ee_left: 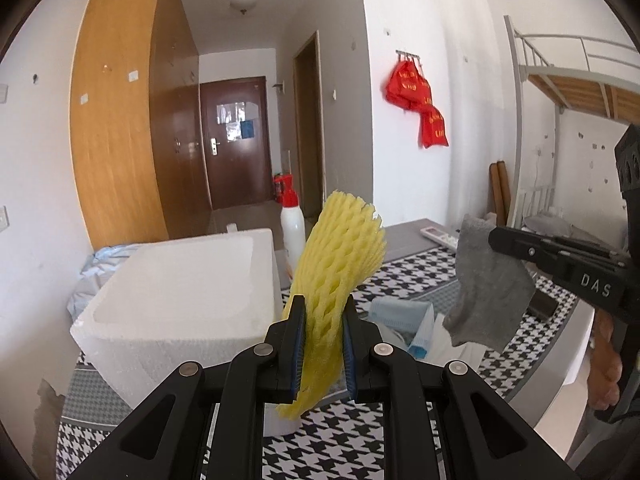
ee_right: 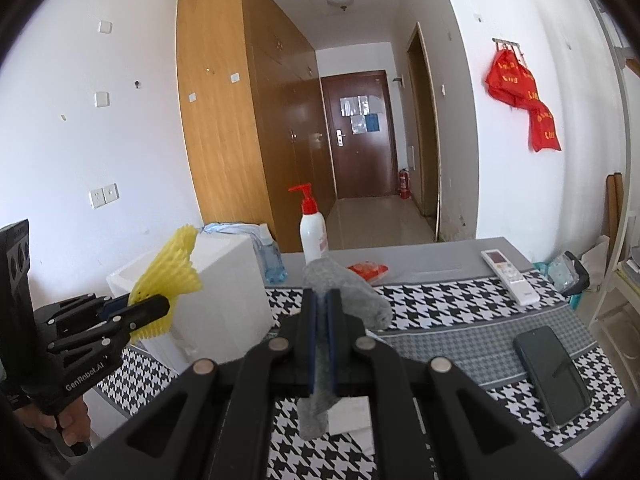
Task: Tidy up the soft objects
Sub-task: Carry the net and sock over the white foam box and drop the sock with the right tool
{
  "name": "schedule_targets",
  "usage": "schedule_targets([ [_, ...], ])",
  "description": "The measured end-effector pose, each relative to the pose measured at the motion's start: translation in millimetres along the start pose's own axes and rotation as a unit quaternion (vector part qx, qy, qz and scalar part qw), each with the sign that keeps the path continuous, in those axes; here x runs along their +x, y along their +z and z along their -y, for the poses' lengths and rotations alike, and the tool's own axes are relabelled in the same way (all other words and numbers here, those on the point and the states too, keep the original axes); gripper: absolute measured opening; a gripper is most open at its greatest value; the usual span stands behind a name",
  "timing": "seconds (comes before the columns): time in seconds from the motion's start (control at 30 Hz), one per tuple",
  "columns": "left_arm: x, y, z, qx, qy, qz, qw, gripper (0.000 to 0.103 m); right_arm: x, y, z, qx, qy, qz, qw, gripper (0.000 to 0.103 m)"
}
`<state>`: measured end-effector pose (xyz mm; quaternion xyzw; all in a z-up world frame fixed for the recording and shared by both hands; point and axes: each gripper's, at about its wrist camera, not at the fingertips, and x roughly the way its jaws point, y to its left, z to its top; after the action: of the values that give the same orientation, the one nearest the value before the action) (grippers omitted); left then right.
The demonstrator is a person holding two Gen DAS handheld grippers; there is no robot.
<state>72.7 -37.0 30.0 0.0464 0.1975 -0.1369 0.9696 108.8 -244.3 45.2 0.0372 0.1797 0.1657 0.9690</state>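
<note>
My left gripper [ee_left: 322, 312] is shut on a yellow foam fruit net [ee_left: 340, 256] and holds it upright in the air, just right of the white foam box [ee_left: 180, 280]. My right gripper [ee_right: 323, 304] is shut on a grey sock [ee_right: 348, 292], held above the checked tablecloth. The sock [ee_left: 488, 292] and right gripper [ee_left: 500, 238] also show at the right of the left wrist view. The left gripper [ee_right: 160, 304] with the net [ee_right: 172, 276] shows at the left of the right wrist view, in front of the box [ee_right: 224, 280].
On the checked cloth [ee_right: 440, 308] lie a dark phone [ee_right: 552, 376], a white remote [ee_right: 508, 276], an orange packet [ee_right: 368, 270] and a white card [ee_right: 348, 416]. A white pump bottle [ee_right: 312, 232] and a blue bottle [ee_right: 272, 256] stand behind. Light-blue face masks [ee_left: 404, 316] lie near the box.
</note>
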Motion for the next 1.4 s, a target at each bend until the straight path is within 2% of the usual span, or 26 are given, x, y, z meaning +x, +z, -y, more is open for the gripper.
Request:
schedule_targets([
  [0.57, -13.9, 22.0, -12.4, -0.009, 0.028, 0.026, 0.9992, 0.018, -4.4, 25.5, -20.0, -0.023, 0.014, 0.022, 0.999, 0.007],
  [0.97, -24.8, 33.4, -27.0, -0.014, 0.067, 0.04, 0.9969, 0.018, 4.9, 36.0, -42.0, -0.047, 0.034, 0.02, 0.998, 0.007],
  [1.4, -29.7, 33.3, -57.4, -0.029, 0.11, 0.037, 0.9928, 0.018, 18.0, 51.5, -70.0, -0.067, 0.066, 0.023, 0.995, 0.007],
])
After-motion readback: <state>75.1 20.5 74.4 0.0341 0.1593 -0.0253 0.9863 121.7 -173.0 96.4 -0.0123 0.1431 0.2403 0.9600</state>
